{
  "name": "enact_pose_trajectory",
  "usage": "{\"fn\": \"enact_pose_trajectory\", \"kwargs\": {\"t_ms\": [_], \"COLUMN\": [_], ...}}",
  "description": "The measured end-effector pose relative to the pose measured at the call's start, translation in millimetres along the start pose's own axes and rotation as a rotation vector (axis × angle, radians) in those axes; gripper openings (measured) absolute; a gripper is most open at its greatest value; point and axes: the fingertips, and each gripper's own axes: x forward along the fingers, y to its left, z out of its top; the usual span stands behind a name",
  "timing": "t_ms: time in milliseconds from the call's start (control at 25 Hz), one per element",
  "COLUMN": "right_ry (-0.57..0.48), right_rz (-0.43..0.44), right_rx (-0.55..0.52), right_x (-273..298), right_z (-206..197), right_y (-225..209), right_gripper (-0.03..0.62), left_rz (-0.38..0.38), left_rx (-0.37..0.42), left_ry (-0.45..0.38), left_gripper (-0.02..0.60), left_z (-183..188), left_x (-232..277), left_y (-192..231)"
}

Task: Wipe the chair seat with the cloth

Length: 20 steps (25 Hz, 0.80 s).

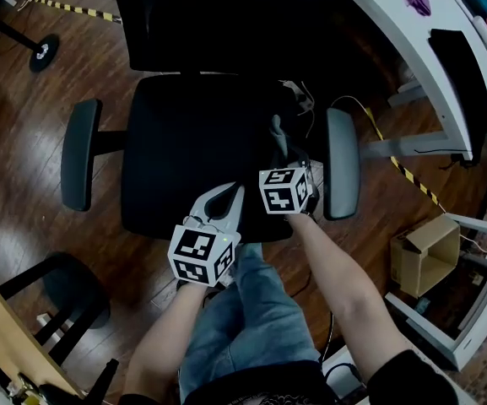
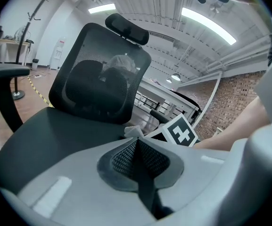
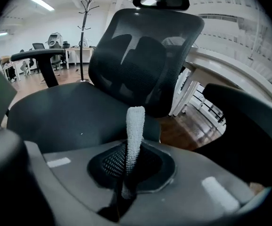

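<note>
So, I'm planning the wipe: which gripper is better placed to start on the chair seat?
Right. The right gripper is shut on the cloth and is above the chair seat. The left gripper is shut with nothing between its jaws.

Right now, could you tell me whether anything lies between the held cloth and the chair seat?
Nothing visible does: the cloth, pinched in the right gripper, sticks out just over the bare seat.

Cardboard box (image 1: 424,256) on wood floor (image 1: 15,201) nr white desk (image 1: 399,32), 1 coat rack (image 3: 86,27).
</note>
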Motion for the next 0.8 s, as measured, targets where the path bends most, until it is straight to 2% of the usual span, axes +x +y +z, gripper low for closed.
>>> {"fn": "enact_pose_trajectory", "kwargs": {"t_ms": [280, 520, 800], "right_ry": [-0.018, -0.018, -0.024], "right_rz": [0.003, 0.013, 0.043], "right_rx": [-0.038, -0.074, -0.06], "right_x": [-44.8, -87.3, -128.8], "right_z": [-46.0, -89.2, -130.2], "right_y": [21.5, 41.6, 71.3], "right_gripper": [0.005, 0.005, 0.005], "left_rz": [-0.018, -0.035, -0.041], "left_rx": [0.033, 0.032, 0.019], "left_ry": [-0.001, 0.022, 0.049], "left_gripper": [0.005, 0.005, 0.005], "left_z": [-25.1, -53.7, -83.1], "left_x": [-24.9, -48.4, -64.3], "left_y": [-20.1, -41.7, -56.8]}}
